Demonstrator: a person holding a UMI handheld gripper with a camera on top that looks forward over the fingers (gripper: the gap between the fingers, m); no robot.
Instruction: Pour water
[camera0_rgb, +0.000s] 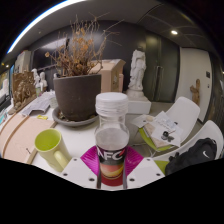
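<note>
A clear plastic bottle (112, 135) with a white cap and a pink label reading "NFC" stands upright between my fingers. My gripper (112, 165) is shut on the bottle, its magenta pads (91, 160) pressing the label on both sides. A light green cup (47, 143) stands on the white table (20, 135), to the left of the bottle and slightly beyond my fingers.
A large dark pot (77, 95) with a dry plant stands just behind the bottle. A white statue (137, 72) rises further back on the right. A white box with green papers (170, 125) and a black object (195, 155) lie to the right.
</note>
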